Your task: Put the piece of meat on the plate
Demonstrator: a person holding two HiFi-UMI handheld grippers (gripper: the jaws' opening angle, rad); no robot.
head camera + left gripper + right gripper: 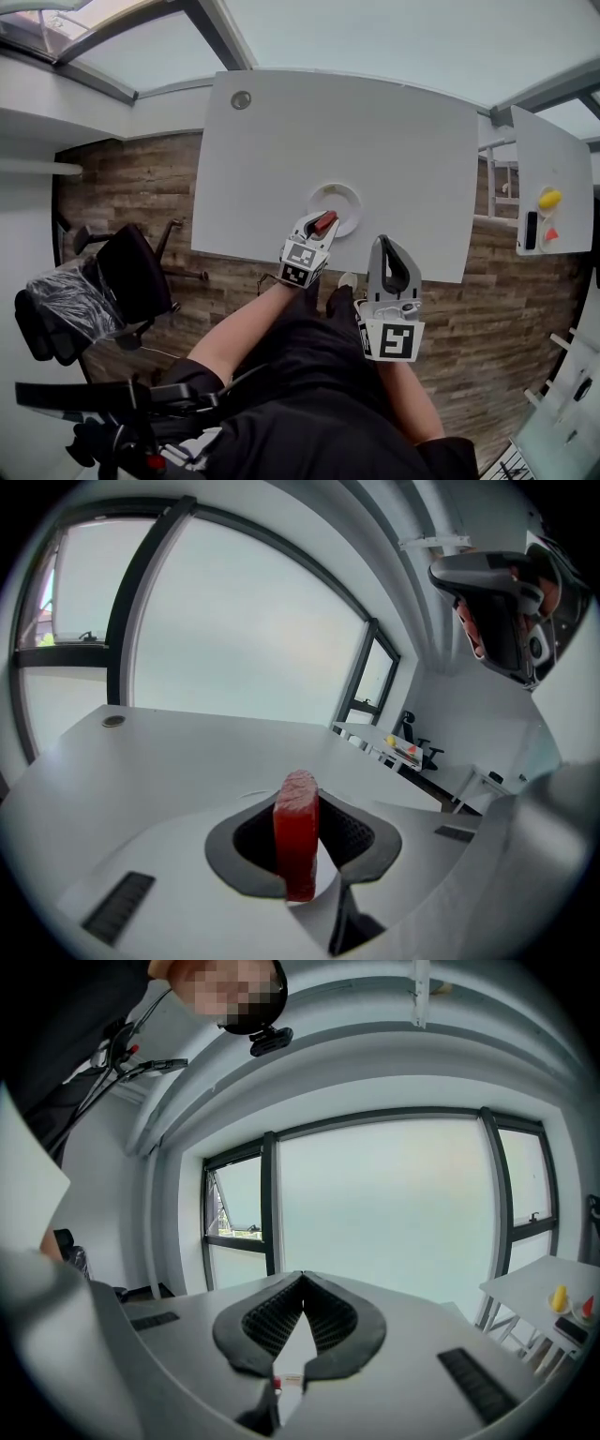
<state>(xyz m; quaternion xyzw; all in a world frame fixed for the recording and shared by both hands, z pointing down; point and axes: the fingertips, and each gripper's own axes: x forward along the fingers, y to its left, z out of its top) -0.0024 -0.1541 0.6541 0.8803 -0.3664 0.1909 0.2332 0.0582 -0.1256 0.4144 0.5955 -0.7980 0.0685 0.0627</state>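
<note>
Red against dark grey: the piece of meat stands on edge between the ribbed pads of the left gripper, clenched from both sides, its pale marbled top rising above the jaws and its lower end hanging below them. The right gripper has its jaws pressed together at the tips with nothing in the hollow between them.

From the head view we see the left gripper tilted down over the near-left rim of the white plate; the meat overlaps that rim, though we cannot tell whether it touches the plate. The plate sits near the front edge of the white table, otherwise bare except for a small round grommet near its far left corner.

The right gripper sits beside the left, to its right and nearer the person, off the table's front edge and above the wooden floor. Both forearms reach forward from a dark-clothed lap.

Further out, a black office chair stands at the left; a second white table at the right carries a yellow object, a small red-orange one and a dark one, all too small to identify. Large windows run behind the tables.
</note>
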